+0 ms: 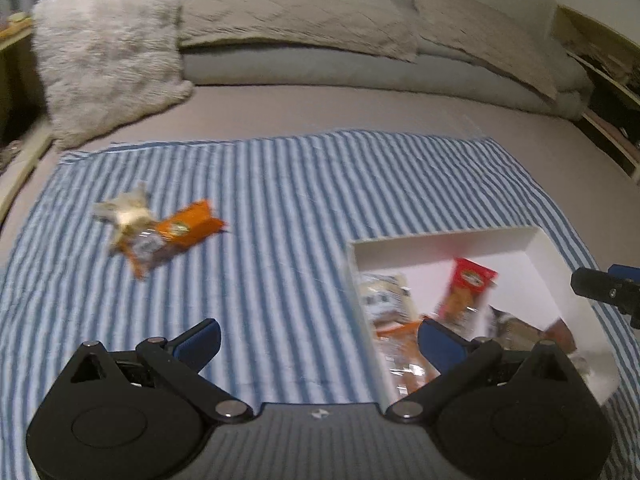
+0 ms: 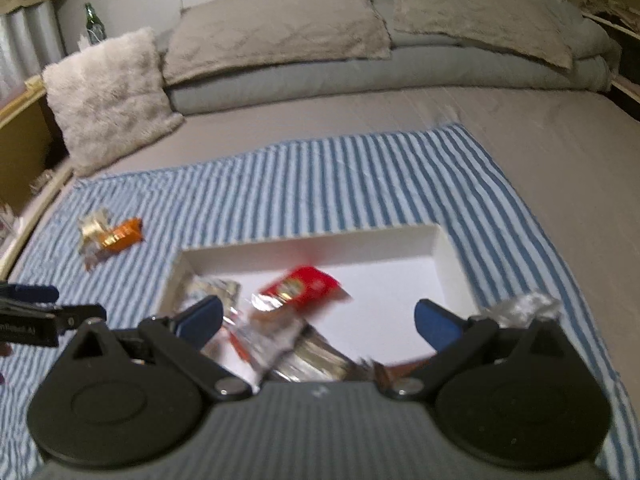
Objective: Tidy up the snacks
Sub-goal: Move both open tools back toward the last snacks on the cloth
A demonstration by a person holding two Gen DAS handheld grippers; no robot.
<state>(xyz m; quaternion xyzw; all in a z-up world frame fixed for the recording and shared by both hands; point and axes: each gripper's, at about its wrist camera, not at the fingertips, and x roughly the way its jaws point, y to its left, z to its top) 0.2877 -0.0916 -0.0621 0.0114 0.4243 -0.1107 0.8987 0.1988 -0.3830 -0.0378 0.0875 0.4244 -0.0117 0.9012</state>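
Snack sorting on the bed, both tongs empty

We've got the left tongs (image 1: 318,336) and right tongs (image 2: 318,318) spread wide apart, gripping nothing. Red snack pack (image 2: 298,288) sits mid-frame in the white box (image 2: 448,256); orange snack pack (image 1: 176,236) lies left on the striped cloth (image 1: 280,184), outside it.

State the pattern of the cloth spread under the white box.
Blue and white stripes on the flat fabric cloth; clearest in the left wrist view.
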